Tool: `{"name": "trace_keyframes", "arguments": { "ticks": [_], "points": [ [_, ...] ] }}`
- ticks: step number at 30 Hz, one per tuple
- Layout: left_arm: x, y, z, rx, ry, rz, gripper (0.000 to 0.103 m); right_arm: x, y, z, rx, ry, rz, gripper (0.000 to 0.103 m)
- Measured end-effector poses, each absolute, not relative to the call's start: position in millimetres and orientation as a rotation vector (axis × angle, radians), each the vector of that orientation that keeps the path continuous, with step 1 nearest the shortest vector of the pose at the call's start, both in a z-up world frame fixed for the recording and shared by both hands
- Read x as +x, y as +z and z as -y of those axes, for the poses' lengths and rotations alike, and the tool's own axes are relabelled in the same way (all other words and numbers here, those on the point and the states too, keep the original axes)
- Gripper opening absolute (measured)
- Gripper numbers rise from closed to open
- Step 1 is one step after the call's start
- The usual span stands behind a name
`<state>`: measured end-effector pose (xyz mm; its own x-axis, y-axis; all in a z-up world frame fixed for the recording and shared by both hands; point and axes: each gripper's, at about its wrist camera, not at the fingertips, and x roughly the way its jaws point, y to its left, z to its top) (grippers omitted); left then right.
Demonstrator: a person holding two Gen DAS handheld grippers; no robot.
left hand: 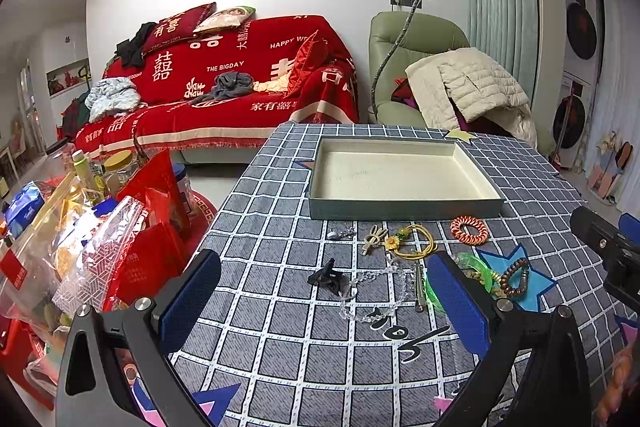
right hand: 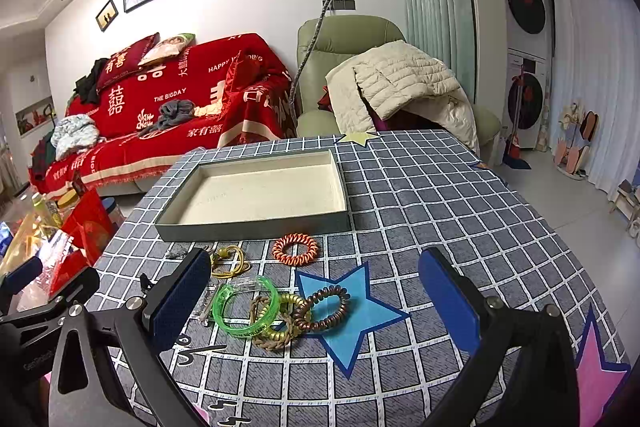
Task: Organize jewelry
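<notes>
Both grippers (left hand: pixel 320 303) (right hand: pixel 316 303) open, tray (left hand: pixel 404 205) w/o jewelry.

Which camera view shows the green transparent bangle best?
The right wrist view: the green bangle lies whole and unhidden there, overlapping a braided gold band. In the left wrist view, the left gripper's right finger hides most of it; only green edges show.

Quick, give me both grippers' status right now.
Left gripper: open, holding nothing, above the table.
Right gripper: open, holding nothing, above the bracelets.
</notes>
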<state>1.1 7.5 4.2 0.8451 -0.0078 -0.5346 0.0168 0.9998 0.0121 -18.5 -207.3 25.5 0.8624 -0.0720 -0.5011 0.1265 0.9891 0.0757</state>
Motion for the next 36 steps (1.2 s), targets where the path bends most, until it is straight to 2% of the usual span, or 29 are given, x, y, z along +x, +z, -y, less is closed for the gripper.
{"name": "trace_keyframes", "arguments": {
  "ticks": [36],
  "points": [
    [8.2,-1.3,-12.5,0.005,-0.011,-0.586,0.103,-17.1,20.0,207.7,0.114,-0.107,-0.528,0.103]
  ]
}}
